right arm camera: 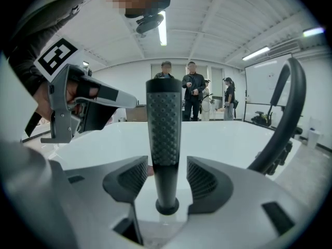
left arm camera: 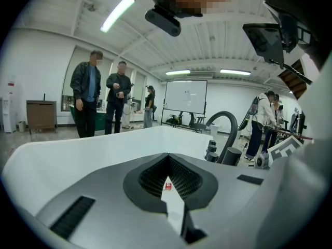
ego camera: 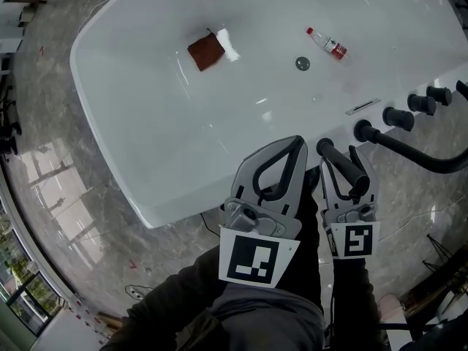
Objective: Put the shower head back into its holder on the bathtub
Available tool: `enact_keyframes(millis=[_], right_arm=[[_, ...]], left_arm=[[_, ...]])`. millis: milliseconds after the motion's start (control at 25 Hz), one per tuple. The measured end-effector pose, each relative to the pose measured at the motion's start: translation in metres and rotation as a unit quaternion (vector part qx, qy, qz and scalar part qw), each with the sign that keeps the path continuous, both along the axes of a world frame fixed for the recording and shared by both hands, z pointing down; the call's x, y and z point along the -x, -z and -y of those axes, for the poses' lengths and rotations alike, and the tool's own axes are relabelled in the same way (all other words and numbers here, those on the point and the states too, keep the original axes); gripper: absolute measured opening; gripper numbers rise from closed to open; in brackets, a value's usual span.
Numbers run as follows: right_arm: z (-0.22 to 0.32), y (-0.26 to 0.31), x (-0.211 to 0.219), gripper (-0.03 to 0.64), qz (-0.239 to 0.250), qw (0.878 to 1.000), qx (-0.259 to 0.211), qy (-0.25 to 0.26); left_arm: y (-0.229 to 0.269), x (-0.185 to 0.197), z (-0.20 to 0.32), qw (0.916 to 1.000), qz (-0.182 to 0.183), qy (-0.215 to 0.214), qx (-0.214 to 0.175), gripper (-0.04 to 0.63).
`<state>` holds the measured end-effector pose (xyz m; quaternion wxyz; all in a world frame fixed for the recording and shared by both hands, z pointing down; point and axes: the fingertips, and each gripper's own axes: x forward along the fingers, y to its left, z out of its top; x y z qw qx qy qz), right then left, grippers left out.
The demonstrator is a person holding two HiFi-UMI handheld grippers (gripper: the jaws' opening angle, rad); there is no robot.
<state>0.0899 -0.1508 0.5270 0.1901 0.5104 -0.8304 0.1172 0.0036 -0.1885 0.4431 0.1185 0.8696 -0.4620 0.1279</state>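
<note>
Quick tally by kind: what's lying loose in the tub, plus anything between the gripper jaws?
Brown cloth: 1
Small bottle: 1
Shower head, between the open jaws of the right gripper: 1
Total: 3

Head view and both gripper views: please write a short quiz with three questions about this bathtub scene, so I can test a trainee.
1. True or false: the shower head handle stands between the open tongs of the right gripper.
2. Which thing inside the bathtub lies nearest the drain?
A. the small bottle with a red label
B. the brown cloth
C. a bar of soap
3. Fill in: the tongs of the left gripper are ____ and hold nothing.

Key: 1 true; 2 A; 3 shut.
</note>
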Motion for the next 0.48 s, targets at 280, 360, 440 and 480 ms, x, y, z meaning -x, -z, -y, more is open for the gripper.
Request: enact_keyframes(millis=[280,360,440,480], right_arm=[[0.0015,0.0051,0.0046,0.229,0.007,1.000,-0.001,0.000],[0.0014,0.0048,0.0041,0.229,0.007,1.000,0.000,0.000],[0.0015,0.0045,0.0030,0.229,0.008,1.000,0.000,0.000],[0.0013,0.0041,0.0029,0.229,0.008,1.000,0.000,0.000]], left_arm=[[0.0027,0.0040,-0.0022,1.0000,0.003,0.002,-0.001,0.003],[0.0030,0.0042,-0.0024,1.0000,0.003,0.002,0.000,0.003],[0.0041,0.0029,-0.0024,1.0000,0.003,0.002,-0.002,0.003],[0.0045,0.0023,-0.0026,1.0000,0.002,0.001,-0.003,0.003]])
